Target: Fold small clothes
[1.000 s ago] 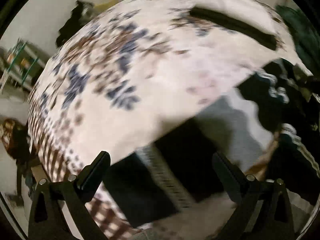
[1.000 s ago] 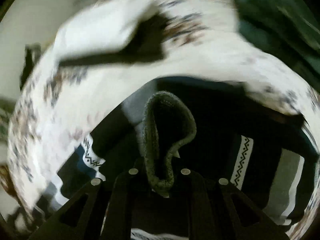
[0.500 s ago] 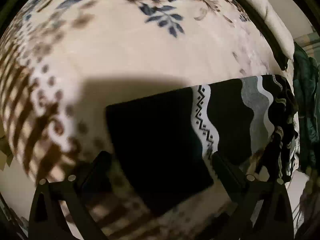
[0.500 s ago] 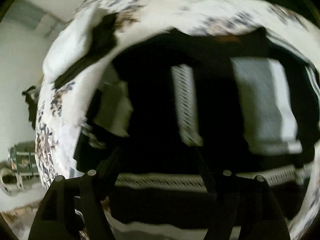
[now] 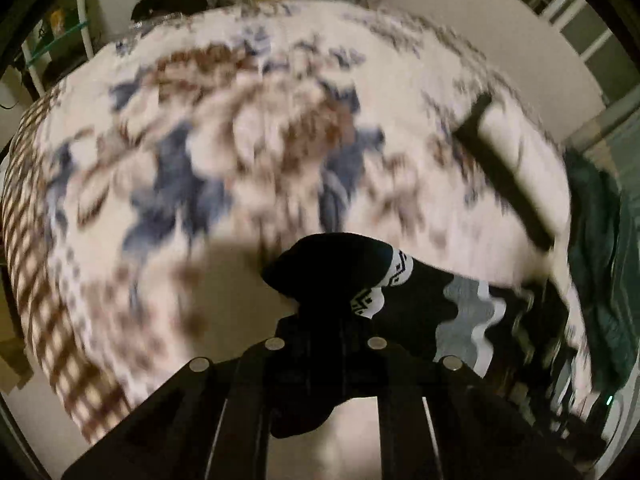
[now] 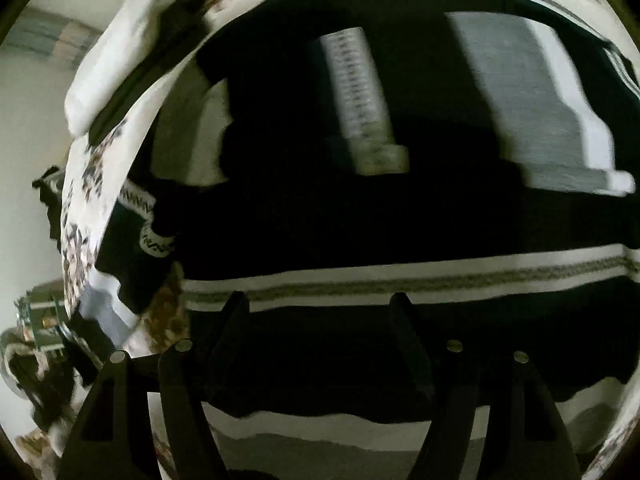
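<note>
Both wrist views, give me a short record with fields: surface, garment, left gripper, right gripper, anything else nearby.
surface: floral bedspread, cream with blue and brown print
garment: black patterned knit with white and grey bands, lying on the bedspread
left gripper: jaws shut on a black corner of the knit
right gripper: jaws open above the knit, nothing between them
nearby: dark green cloth at the right edge; black strip across a cream fold
focus: both views motion-blurred
</note>
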A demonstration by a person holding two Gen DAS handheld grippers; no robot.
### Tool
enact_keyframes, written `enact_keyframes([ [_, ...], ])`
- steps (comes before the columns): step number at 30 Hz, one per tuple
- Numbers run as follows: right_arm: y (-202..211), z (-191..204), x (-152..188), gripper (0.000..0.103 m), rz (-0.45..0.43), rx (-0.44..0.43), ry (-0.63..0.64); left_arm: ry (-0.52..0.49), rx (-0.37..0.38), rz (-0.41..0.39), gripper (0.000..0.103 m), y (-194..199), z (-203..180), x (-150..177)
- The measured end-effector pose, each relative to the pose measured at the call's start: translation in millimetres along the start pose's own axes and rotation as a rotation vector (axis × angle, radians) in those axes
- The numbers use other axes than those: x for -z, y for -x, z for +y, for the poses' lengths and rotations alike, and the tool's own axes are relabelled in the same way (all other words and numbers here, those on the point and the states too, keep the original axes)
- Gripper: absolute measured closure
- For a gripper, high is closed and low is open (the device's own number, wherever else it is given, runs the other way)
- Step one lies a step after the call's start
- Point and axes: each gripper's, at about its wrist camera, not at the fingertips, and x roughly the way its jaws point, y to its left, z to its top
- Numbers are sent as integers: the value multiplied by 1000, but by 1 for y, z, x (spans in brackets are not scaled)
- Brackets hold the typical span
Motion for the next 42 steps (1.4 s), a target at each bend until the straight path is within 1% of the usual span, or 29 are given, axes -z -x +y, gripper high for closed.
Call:
enact_keyframes([
  [3, -8, 23, 2, 29, -11, -18, 13, 3, 16, -54, 95, -2, 11, -30],
  [5, -14, 33, 2, 29, -17, -10, 8, 23, 18, -72, 94, -13, 21, -46],
  [6, -19, 39, 2, 29, -16, 21, 7, 38, 30, -66, 94, -23, 25, -53],
  [7, -21, 43, 2, 29, -17, 49, 6, 60, 54, -36, 91, -35, 30, -56],
  [8, -23, 46, 2, 26, -22, 84, 4, 89, 67, -10, 91, -40, 36, -55],
  [9, -24, 48, 1, 14, -33, 111, 2, 132, 87, 22, 90, -45, 42, -52],
  [10, -23, 47, 2, 5, -50, 137, -4, 182, 118, 53, 88, -47, 49, -46],
  [11, -21, 48, 2, 3, -70, 151, -10, 229, 138, 74, 79, -46, 56, -38],
  [12, -18, 47, 1, 2, -92, 165, -13, 266, 150, 81, 72, -42, 61, -26],
  [14, -15, 47, 1, 2, -113, 194, -7, 350, 173, 63, 40, -27, 74, -2],
  [15, -12, 45, 0, 2, -125, 203, -9, 386, 177, 47, 36, -18, 78, 10],
  [16, -10, 42, -1, 2, -130, 201, -13, 429, 186, 32, 35, -11, 83, 20],
  [18, -6, 34, -3, 2, -128, 194, -29, 497, 222, 34, 35, -8, 90, 34],
  [20, 0, 20, -4, 2, -134, 184, -62, 535, 259, 65, 35, -22, 91, 39],
  [23, 6, 1, -8, 2, -143, 177, -116, 585, 305, 98, 35, -59, 89, 30],
  [25, 12, -20, -10, 2, -142, 178, -165, 604, 292, 77, 35, -78, 86, 17],
  [26, 15, -30, -10, 2, -137, 178, -185, 601, 264, 49, 37, -83, 83, 9],
  [27, 20, -42, -10, 2, -131, 176, -209, 581, 232, 10, 37, -83, 78, 1],
  [28, 25, -50, -10, 2, -135, 180, -220, 557, 205, -19, 44, -81, 73, -5],
  [29, 29, -56, -9, 2, -141, 197, -224, 514, 166, -51, 78, -77, 65, -12],
  [30, 37, -65, -8, 2, -146, 226, -227, 473, 138, -63, 98, -74, 58, -18],
  [31, 43, -72, -7, 2, -151, 244, -232, 433, 108, -72, 98, -70, 50, -24],
  [32, 48, -79, -6, 2, -153, 250, -239, 401, 80, -98, 98, -63, 43, -28],
  [34, 56, -89, -6, 2, -156, 239, -262, 333, 56, -142, 98, -48, 26, -36],
  [35, 61, -96, -7, 2, -159, 229, -272, 280, 41, -161, 98, -39, 13, -40],
  [37, 68, -108, -8, 2, -168, 184, -296, 168, 47, -191, 98, -24, -18, -47],
  [39, 75, -124, -9, 2, -179, 128, -332, 40, 52, -207, 98, -10, -57, -49],
  [42, 80, -150, -9, 2, -170, 47, -397, -129, 88, -207, 98, 3, -128, -43],
])
